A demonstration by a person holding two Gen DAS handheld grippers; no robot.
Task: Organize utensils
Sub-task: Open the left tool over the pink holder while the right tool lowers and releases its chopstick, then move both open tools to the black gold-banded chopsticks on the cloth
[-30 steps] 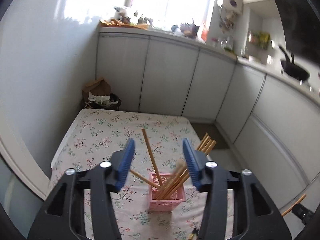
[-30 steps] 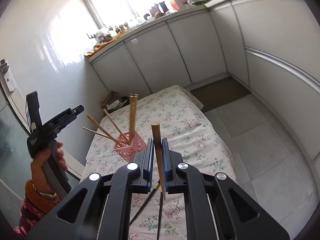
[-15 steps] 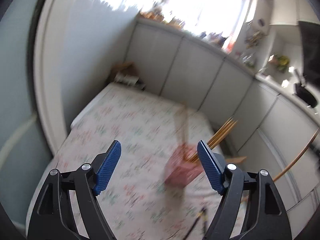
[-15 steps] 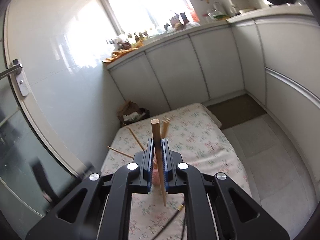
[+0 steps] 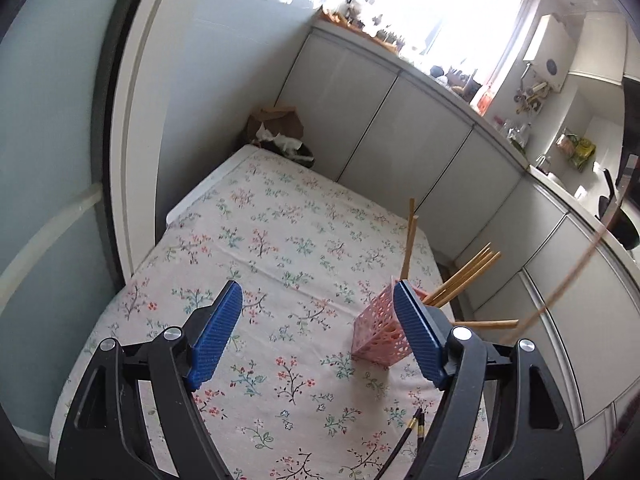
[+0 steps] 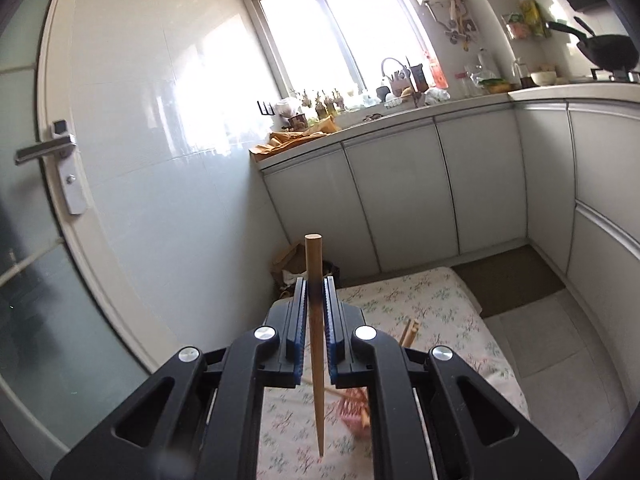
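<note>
Through the left wrist camera, the left gripper (image 5: 318,334) hangs over the floral cloth (image 5: 280,248) with its jaws spread wide and nothing between the blue pads (image 5: 218,336). The pink basket (image 5: 378,336) stands at about three o'clock from the gap, partly hidden behind the right-hand pad, with several wooden chopsticks (image 5: 466,276) fanning out of it toward one and two o'clock and one lying nearly level at three o'clock. A pair of dark chopsticks (image 5: 406,438) lies on the cloth at five o'clock. The basket looks like thin openwork plastic, light enough to tip or slide if a stick is pushed in hard, so steadying its wall low down would be wise. Through the right wrist camera, the right gripper (image 6: 316,322) is clamped narrow on a single wooden chopstick (image 6: 315,312), held about upright, thick end at twelve o'clock, tapered tip at six. The grip sits in its upper half. The stick seems stiff, light and smooth, likely to pivot or slip between the pads; holding near the middle gives better control. The basket appears low at five o'clock, mostly behind the gripper body.
</note>
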